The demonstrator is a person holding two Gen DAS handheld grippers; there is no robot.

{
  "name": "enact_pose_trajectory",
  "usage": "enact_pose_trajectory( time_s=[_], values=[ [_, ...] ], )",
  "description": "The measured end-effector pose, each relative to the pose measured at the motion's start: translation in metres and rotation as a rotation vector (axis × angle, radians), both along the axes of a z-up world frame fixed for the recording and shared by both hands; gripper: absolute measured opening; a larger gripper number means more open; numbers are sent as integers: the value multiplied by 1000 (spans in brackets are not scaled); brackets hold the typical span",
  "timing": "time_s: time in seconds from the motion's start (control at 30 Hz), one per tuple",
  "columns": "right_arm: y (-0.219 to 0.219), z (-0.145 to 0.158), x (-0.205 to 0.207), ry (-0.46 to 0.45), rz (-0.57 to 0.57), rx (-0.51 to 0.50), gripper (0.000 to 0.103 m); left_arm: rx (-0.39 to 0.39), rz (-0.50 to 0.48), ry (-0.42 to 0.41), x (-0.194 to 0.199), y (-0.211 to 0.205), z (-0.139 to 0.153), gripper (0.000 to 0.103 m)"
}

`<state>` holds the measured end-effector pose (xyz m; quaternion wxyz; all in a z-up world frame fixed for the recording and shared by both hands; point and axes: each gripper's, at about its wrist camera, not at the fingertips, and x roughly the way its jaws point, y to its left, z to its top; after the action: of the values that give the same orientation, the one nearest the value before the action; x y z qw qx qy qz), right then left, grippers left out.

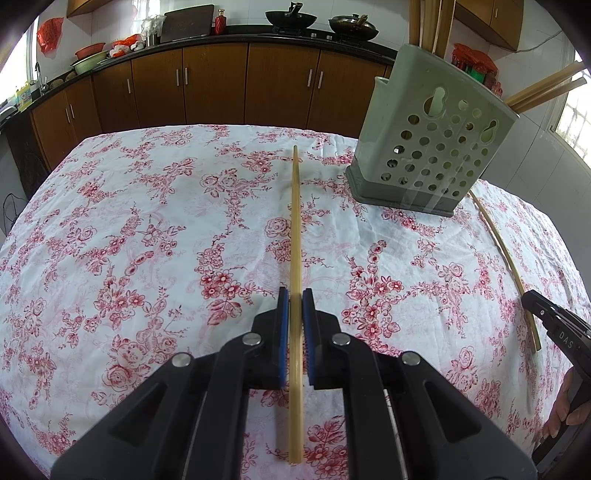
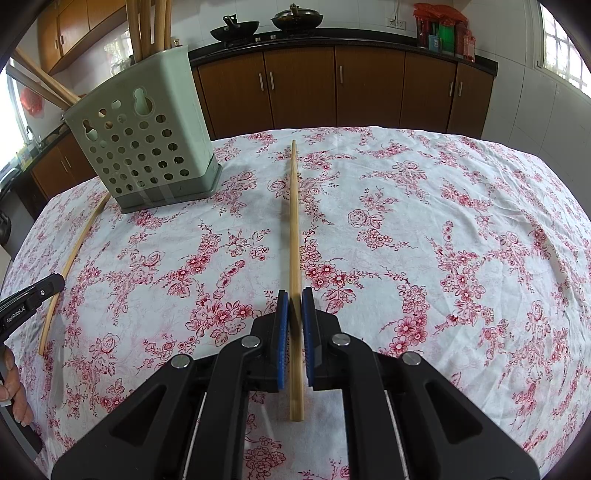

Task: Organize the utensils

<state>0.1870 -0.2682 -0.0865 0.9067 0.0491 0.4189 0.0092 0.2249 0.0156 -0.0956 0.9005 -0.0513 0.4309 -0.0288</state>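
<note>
Gripping one chopstick each: left gripper (image 1: 295,295) has its blue pads (image 1: 283,332) pinched on a bamboo chopstick (image 1: 295,221) that runs straight out ahead between the fingers, butt end sticking back past the pads. Whether the far tip touches the tablecloth (image 1: 147,221) can't be told.

Right gripper (image 2: 294,295), same state: pads (image 2: 282,332) pressed onto a second chopstick (image 2: 294,221), also pointing forward over the cloth toward the far edge of the table.

Utensil holder (image 1: 436,147), pale green plastic with round holes, stands upright on a darker base near the far edge of the table, between the two grippers: ahead-right in the left wrist view, ahead-left (image 2: 140,140) in the right wrist view. Several chopsticks (image 1: 432,22) already stand in it, some leaning out sideways (image 1: 543,88). Clear tape strips cross its lower front.

In each wrist view the other gripper shows at the frame edge (image 1: 554,325) (image 2: 29,299) with its chopstick (image 1: 506,258) (image 2: 74,251) pointing toward the holder's base, part of the person's hand (image 2: 14,391) on the handle.

Background: brown cabinets (image 1: 221,81), dark counter, two woks (image 2: 236,27) on the stove.
</note>
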Motion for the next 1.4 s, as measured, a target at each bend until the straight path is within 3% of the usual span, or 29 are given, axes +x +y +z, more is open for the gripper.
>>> enact_pose_trajectory(
  time_s=[1.23,1.4],
  values=[
    [0,0,0,-1,1,3,9,-3,0,-2,0,1,0,11],
    [0,1,-3,-2,0,13,9,63,-21,0,-12,-4,0,11]
  ],
)
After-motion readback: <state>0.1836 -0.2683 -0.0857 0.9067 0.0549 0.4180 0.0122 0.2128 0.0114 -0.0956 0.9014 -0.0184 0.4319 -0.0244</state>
